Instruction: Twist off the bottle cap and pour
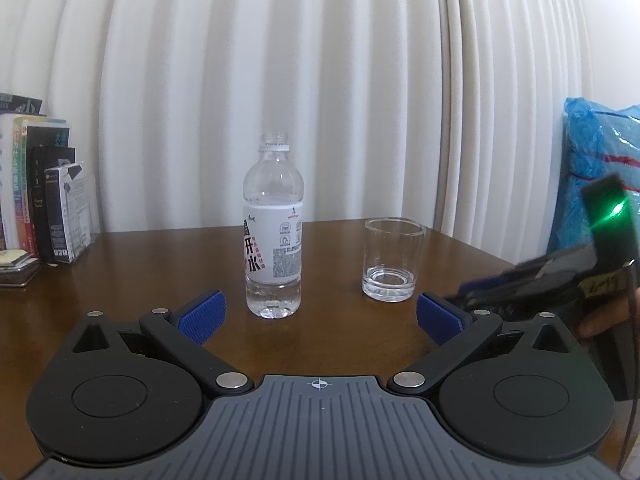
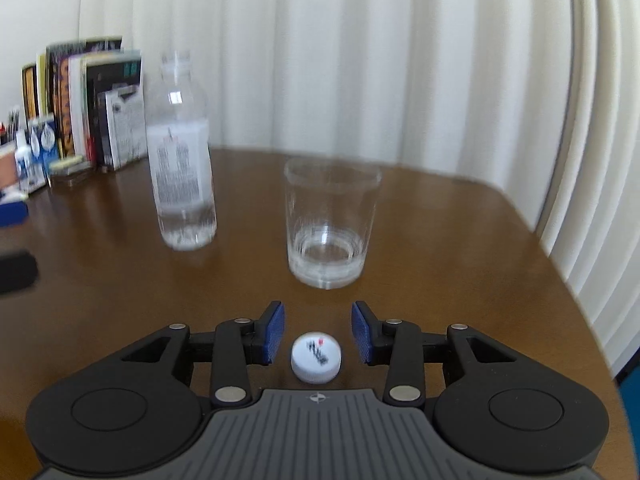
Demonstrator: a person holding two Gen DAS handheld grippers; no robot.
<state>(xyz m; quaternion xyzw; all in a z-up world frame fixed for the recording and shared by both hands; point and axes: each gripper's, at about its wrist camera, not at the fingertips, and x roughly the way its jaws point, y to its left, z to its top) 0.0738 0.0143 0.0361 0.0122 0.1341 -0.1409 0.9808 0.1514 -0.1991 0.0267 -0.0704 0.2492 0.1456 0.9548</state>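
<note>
A clear water bottle (image 1: 273,232) with a white label stands uncapped on the brown table (image 1: 120,280); it also shows in the right wrist view (image 2: 182,160). An empty clear glass (image 1: 392,260) stands to its right, also in the right wrist view (image 2: 330,220). My left gripper (image 1: 320,312) is open wide, short of the bottle and empty. My right gripper (image 2: 318,330) is open; the white cap (image 2: 316,357) lies on the table between its fingers, touching neither. The right gripper's body shows at the right edge of the left wrist view (image 1: 560,276).
Books and boxes (image 1: 44,184) stand at the table's back left, also in the right wrist view (image 2: 88,104). White curtains (image 1: 280,60) hang behind. A blue plastic bag (image 1: 596,160) is at the right. The table's right edge (image 2: 560,280) curves close by.
</note>
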